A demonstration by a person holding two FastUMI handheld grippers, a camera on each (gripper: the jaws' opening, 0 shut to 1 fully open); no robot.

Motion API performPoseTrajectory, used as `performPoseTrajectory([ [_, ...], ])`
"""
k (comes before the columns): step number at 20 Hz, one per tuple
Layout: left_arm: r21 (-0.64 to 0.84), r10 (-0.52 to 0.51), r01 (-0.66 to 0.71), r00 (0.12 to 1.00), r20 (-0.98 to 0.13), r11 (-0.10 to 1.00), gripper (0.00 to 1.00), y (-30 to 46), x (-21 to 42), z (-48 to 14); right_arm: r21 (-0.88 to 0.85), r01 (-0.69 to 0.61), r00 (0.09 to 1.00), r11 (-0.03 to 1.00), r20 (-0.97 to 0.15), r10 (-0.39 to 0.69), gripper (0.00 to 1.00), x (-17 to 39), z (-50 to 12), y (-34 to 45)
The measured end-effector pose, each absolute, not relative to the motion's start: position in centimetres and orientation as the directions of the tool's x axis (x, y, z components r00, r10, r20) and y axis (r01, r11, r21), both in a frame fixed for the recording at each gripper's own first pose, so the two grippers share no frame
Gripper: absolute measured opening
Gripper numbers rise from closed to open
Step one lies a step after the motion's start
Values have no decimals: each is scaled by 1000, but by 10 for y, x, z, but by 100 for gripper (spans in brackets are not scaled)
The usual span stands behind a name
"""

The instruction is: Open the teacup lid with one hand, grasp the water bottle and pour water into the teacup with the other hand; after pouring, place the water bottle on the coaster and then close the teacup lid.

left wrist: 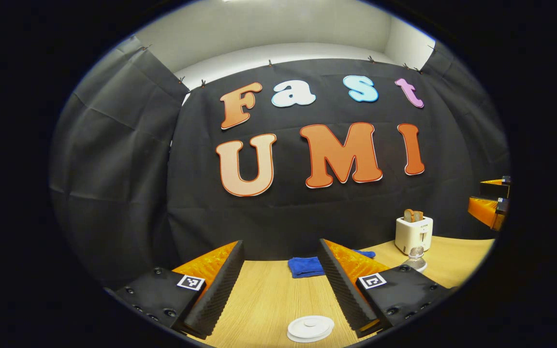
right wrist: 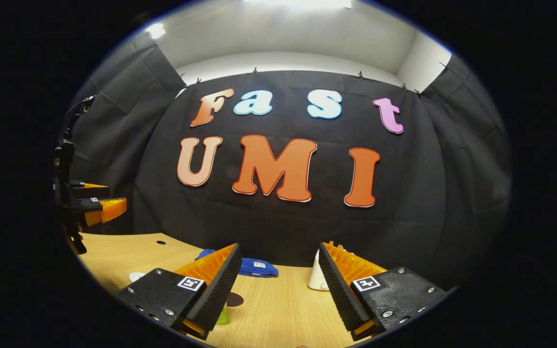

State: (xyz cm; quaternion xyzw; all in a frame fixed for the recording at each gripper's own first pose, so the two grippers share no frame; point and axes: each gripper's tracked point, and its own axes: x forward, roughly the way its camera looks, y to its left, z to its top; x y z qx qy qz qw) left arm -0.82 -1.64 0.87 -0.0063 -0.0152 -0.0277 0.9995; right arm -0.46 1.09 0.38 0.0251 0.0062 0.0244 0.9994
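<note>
A light wooden table carries everything. On it lie a blue cloth, a white lid nearer, and a toaster far right.

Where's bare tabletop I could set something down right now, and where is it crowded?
Left gripper view: bare wood lies between the blue cloth and the white lid. It is crowded to the right, around the toaster and water bottle. Right gripper view: a bare strip of table lies between the open right gripper fingers.

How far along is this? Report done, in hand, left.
Done: nothing. In hand: nothing; left gripper and right gripper hang open, empty. Left: lift the white lid, pour from the water bottle standing near the toaster, set it down, close.
</note>
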Motion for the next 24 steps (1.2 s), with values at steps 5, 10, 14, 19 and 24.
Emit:
performPoseTrajectory([
  [5,-57,-113,110,992,-57,992,96,-22,-7,-32,55,-87,995,995,-42,89,96,-6,-13,26],
  [10,-70,-206,197,967,-149,978,95,-43,-8,-77,71,-119,989,990,-79,125,96,-6,-33,39],
  [14,-41,-254,251,946,-199,967,99,-59,-11,-112,76,-136,983,988,-111,144,96,-4,-50,46],
  [19,-25,-278,284,916,-290,959,96,-70,-7,-161,74,-148,977,986,-142,157,96,-1,-68,51],
  [24,-10,-267,285,883,-387,958,82,-70,-1,-202,69,-155,967,985,-191,166,96,0,-92,55],
])
